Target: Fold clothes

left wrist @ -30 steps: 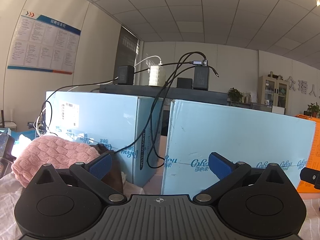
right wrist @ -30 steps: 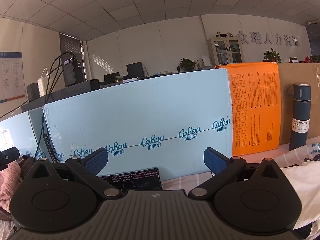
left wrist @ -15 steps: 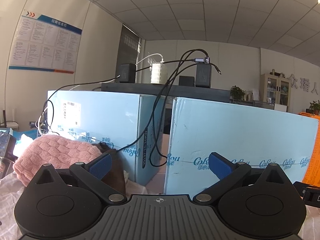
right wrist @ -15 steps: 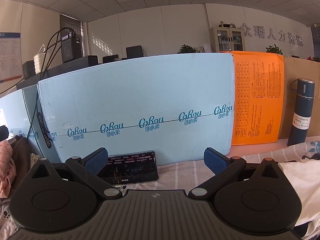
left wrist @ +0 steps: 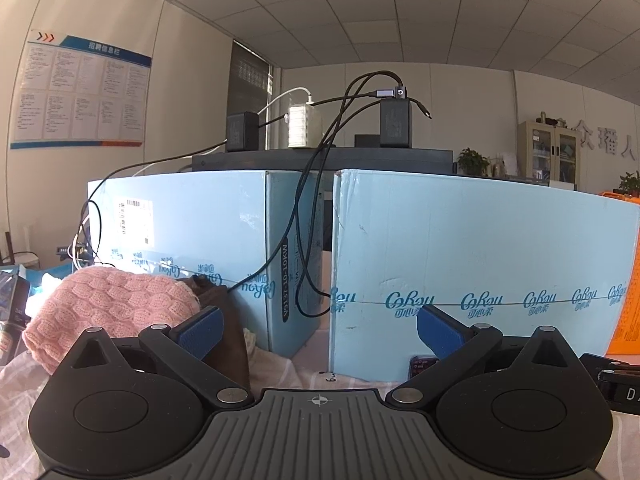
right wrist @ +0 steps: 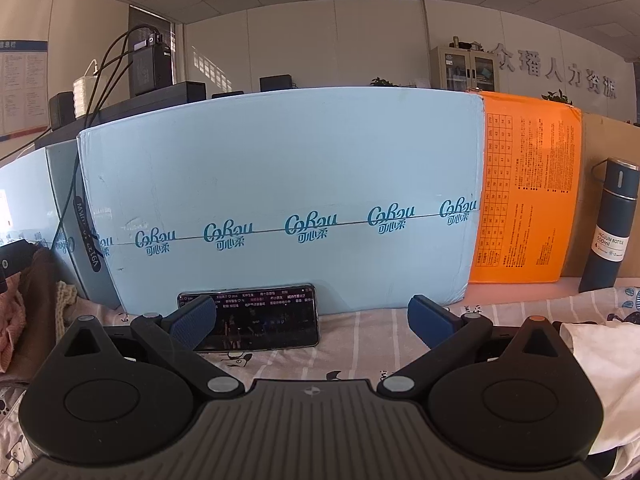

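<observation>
A pink knitted garment [left wrist: 108, 304] lies heaped at the left on the patterned cloth, with a dark brown garment [left wrist: 224, 316] beside it. My left gripper [left wrist: 320, 326] is open and empty, pointing at the gap between two blue boxes, right of the pink heap. In the right wrist view a white garment [right wrist: 600, 356] lies at the right edge, just right of my right gripper [right wrist: 312, 316]. That gripper is open with nothing between its fingers. The brown and pink clothes [right wrist: 28, 320] show at its far left.
Light blue cartons [left wrist: 480, 268] [right wrist: 280, 200] wall off the back, with an orange box [right wrist: 524, 208] and a dark vacuum bottle [right wrist: 608, 228] to the right. A phone [right wrist: 256, 322] leans against the carton ahead of the right gripper. Black cables [left wrist: 308, 240] hang between the boxes.
Both grippers have tilted downward, so the striped cloth, the phone and more of the white garment come into view. Both stay open and empty.
</observation>
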The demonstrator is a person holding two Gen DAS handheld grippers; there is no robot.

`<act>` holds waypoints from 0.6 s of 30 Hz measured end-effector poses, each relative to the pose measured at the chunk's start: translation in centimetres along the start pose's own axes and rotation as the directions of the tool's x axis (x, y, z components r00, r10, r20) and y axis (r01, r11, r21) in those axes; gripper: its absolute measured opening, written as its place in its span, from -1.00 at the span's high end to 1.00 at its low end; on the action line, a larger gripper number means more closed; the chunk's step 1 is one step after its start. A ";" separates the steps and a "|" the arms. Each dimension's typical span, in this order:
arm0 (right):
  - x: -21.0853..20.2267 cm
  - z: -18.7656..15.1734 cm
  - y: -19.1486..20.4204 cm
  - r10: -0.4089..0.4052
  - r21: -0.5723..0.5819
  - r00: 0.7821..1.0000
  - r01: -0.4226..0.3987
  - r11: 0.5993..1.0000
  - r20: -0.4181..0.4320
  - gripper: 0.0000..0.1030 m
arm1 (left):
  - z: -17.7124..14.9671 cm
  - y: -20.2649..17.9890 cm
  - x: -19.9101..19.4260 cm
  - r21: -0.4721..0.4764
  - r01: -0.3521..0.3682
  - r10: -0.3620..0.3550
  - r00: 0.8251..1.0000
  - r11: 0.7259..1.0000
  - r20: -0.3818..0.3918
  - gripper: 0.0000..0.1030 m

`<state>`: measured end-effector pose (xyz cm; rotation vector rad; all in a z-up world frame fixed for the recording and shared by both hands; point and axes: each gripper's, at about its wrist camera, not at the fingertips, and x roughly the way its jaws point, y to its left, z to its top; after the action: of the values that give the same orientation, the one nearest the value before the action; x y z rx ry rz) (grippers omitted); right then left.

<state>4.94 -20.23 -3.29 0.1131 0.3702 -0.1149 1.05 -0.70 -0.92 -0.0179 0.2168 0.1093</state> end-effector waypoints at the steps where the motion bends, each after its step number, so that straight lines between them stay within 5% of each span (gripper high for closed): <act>1: 0.0 0.0 0.0 0.000 0.000 1.000 0.000 1.000 0.000 -1.00 | 0.0 0.0 0.0 -0.001 -0.001 0.001 1.000 1.000 0.000 -1.00; 18: 0.1 0.0 -0.1 -0.009 0.000 1.000 0.009 1.000 0.000 -1.00 | -0.1 -0.3 0.3 0.006 0.016 -0.016 1.000 1.000 -0.008 -1.00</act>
<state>5.00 -20.35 -3.34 0.1115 0.3712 -0.1233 1.31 -0.97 -1.05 -0.0138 0.2250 0.0924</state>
